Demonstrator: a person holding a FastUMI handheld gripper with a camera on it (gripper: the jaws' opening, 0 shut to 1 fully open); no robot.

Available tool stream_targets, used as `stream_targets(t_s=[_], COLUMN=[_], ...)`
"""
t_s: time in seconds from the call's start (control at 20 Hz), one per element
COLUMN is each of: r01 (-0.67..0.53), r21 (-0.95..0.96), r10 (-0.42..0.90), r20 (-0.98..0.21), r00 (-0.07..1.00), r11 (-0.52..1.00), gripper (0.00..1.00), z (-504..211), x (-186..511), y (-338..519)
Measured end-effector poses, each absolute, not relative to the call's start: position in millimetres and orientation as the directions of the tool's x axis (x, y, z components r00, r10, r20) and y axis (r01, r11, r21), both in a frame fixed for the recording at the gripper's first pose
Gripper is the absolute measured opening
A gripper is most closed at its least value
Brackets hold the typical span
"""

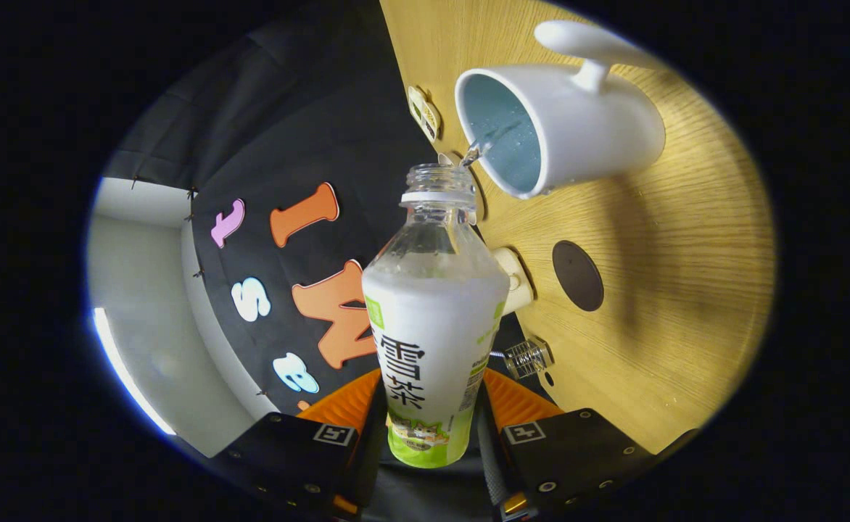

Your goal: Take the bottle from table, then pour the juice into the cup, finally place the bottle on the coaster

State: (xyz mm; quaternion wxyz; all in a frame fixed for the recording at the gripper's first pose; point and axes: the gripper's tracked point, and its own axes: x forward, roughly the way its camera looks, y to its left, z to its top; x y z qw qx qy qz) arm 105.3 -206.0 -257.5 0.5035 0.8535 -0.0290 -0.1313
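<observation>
The gripper [428, 428] has both fingers clamped on the bottle [432, 319], uncapped and tipped toward the white cup [577, 123] on the wooden table [686, 290]; a thin stream runs from its mouth into the cup; a dark round coaster [578, 275] lies near, below the cup.

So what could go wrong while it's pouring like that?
1. The tool is shut on the bottle, and a thin stream leaves its mouth right at the white cup's rim. A small wobble could spill it onto the wooden table.
2. The dark round coaster sits near the cup, so the bottle might bump the cup on its way there.
</observation>
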Motion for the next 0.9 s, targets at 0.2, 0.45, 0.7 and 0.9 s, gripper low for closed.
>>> stream_targets(t_s=[0.2, 0.45, 0.7, 0.9], r01=[0.058, 0.034, 0.013, 0.004], r21=[0.852, 0.841, 0.815, 0.798], r10=[-0.199, -0.217, -0.232, -0.248], r20=[-0.187, -0.178, -0.18, -0.192], r00=[0.962, 0.96, 0.956, 0.95], r11=[-0.52, -0.541, -0.579, -0.603], gripper=[0.6, 0.6, 0.6, 0.6], z=[-255, -242, -240, -241], x=[103, 108, 111, 113], y=[-212, -219, -223, -229])
